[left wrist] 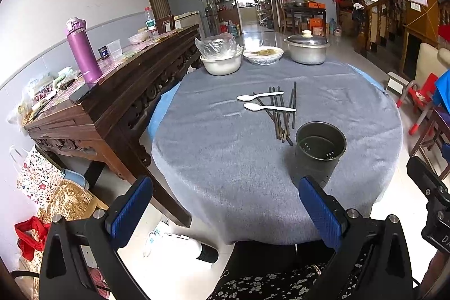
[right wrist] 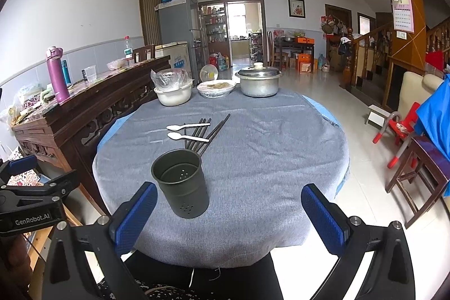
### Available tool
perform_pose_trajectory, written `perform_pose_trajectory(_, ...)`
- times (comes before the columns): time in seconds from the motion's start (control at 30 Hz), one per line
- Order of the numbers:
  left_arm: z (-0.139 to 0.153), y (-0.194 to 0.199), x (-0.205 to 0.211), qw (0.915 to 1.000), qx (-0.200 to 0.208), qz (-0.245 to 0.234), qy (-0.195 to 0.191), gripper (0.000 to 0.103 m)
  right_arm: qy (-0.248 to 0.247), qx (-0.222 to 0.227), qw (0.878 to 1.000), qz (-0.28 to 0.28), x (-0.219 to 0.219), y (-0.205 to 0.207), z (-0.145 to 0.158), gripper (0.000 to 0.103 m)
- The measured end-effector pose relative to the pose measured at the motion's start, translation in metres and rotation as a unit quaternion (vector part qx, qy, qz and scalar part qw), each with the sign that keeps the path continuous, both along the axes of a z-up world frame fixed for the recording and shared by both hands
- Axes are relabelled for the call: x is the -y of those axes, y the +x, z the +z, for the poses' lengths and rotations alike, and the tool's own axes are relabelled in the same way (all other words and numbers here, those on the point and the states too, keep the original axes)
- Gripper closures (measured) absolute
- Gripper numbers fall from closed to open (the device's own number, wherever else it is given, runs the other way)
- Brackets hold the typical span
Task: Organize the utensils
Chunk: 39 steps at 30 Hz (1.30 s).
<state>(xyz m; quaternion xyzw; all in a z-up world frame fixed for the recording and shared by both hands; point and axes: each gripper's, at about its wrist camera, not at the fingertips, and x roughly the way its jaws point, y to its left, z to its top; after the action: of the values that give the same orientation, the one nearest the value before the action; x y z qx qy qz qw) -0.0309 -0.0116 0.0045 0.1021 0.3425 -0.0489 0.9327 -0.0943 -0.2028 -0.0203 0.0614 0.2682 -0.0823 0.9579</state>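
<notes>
- Right, sweeping from the left side: a tall purple insulated bottle (left wrist: pixel 83 49) stands on the dark carved wooden sideboard (left wrist: pixel 118 92), off the round table and out of the way of the job.
- At the table's ten o'clock sits a white plastic basin covered with clear film (left wrist: pixel 220 61), next to it a white plate of food under film (left wrist: pixel 263 54), then a lidded aluminium pot (left wrist: pixel 306 48) at about one o'clock. All three are pushed to the far rim, which I judge leaves the middle free for sorting.
- Dead centre on the grey tablecloth (left wrist: pixel 219 159): two white plastic spoons (left wrist: pixel 260 96) lie crosswise over a loose bundle of dark chopsticks (left wrist: pixel 281 114), bowls pointing to nine o'clock. Nothing has gone in the holder yet.
- Just nearer than the chopstick tips, toward five o'clock of the pile, stands the dark metal perforated utensil holder (left wrist: pixel 320 151), upright and empty, mouth up and handy for dropping things in.
- Left gripper (left wrist: pixel 225 212): blue pads spread wide, nothing between them, hovering at the table's near edge, at six o'clock.
- Right gripper (right wrist: pixel 229 218): jaws likewise wide apart and empty, with the holder just beyond its left pad.
- Both poised to start; spoons on top look like the easiest first pick.
</notes>
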Motion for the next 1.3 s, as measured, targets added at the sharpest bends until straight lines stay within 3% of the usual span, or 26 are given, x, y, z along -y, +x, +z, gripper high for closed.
perform_pose_trajectory(0.37,-0.004,0.003,0.002,1.0,0.009,0.0,0.0,0.0,0.001,-0.006,1.0,-0.001,0.001,0.005,-0.004,0.0)
perform_pose_trajectory(0.77,-0.009,0.025,-0.008,0.9995,-0.016,0.003,-0.025,0.0,0.008,-0.008,1.0,-0.004,0.006,0.013,-0.006,0.0)
perform_pose_trajectory(1.0,-0.02,0.08,-0.034,0.9957,-0.056,0.035,-0.065,0.0,0.019,-0.016,0.999,-0.037,0.035,0.032,-0.004,0.0)
perform_pose_trajectory(1.3,-0.065,0.187,-0.029,0.9814,-0.16,0.05,-0.095,0.001,0.035,-0.041,0.996,-0.065,0.085,0.092,-0.014,0.0)
